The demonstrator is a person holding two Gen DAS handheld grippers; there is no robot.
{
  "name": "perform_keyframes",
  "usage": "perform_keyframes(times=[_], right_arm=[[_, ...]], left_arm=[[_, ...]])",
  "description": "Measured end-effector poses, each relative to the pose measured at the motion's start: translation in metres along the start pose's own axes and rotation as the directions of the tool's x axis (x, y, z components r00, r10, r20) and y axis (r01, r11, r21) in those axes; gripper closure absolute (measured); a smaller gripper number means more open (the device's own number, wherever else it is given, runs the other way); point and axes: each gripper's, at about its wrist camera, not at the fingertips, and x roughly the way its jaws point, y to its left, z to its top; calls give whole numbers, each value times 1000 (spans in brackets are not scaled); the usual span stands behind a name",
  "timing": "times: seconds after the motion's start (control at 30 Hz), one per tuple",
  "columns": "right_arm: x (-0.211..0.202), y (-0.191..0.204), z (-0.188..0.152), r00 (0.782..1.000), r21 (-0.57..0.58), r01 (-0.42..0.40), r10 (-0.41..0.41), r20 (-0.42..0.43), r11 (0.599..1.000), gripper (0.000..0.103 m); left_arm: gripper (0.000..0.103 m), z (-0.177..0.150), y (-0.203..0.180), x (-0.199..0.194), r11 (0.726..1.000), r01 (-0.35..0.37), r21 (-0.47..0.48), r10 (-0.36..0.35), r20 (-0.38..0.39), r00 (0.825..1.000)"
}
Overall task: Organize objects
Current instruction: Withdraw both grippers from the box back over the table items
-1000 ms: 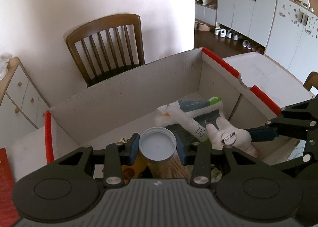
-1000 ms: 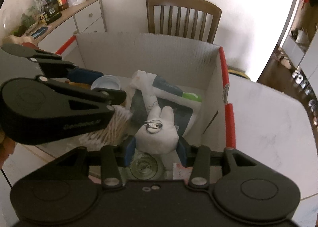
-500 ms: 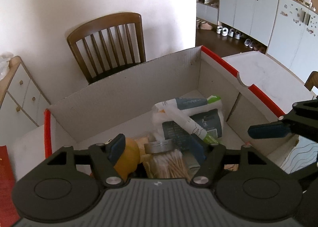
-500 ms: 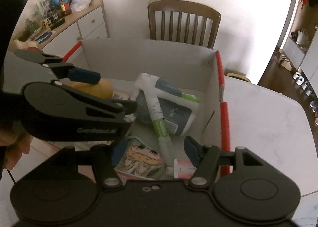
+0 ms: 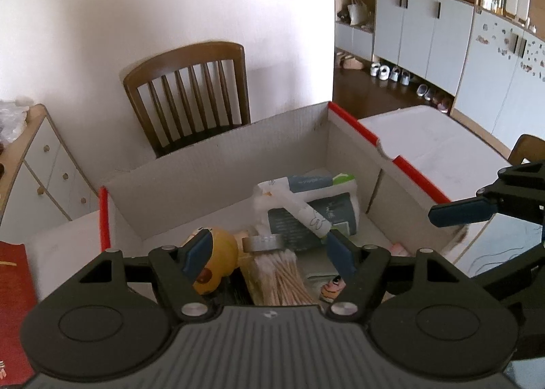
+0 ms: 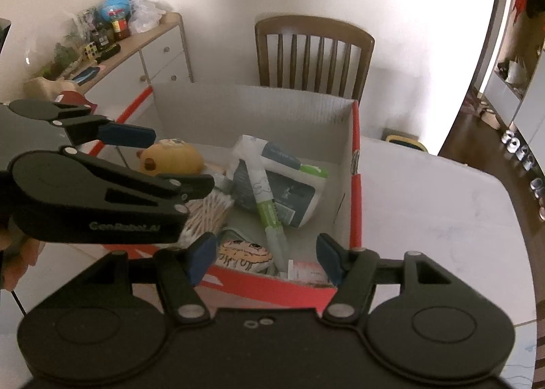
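Left gripper point(image 5: 269, 254) above box near edge, fingers spread wide, holding nothing. Right gripper point(image 6: 265, 258) likewise, fingers wide apart, empty. Cardboard box point(image 6: 354, 157) on white counter point(image 6: 442, 212): cotton swabs point(image 5: 282, 275), yellow toy point(image 6: 173, 159), tube point(image 6: 269, 208), dark pouch point(image 6: 289, 195) inside. Wooden chair point(image 6: 313, 51) behind.

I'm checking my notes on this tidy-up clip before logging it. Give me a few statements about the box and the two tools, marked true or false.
1. Both tools are open and hold nothing. True: the left tool and the right tool each stand with fingers spread wide.
2. The cardboard box is empty. False: it holds several things, among them a yellow toy and a bundle of cotton swabs.
3. A wooden chair stands behind the box. True.
4. The green-and-white tube stands upright. False: it lies slanted across a dark pouch.
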Motion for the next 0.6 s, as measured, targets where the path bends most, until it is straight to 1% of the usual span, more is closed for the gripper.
perform_keyframes(times=[0.1,0.27,0.4,0.6], right_arm=[[-12,0,-2,1000,-8,-4,4,18,1000,31],[-32,-2,-9,999,-24,-10,11,41,1000,28],[-48,-6,-17,998,-24,-33,34,50,999,26],[-71,-3,-35,996,-56,-52,56,71,997,18]], left_arm=[[30,-2,-2,-15,1000,1,-6,-1,18,1000],[30,-7,-7,-39,1000,6,-21,-5,35,999],[30,-17,-14,-57,1000,12,-16,-11,40,999],[30,-33,-20,-82,999,31,-33,-29,47,998]])
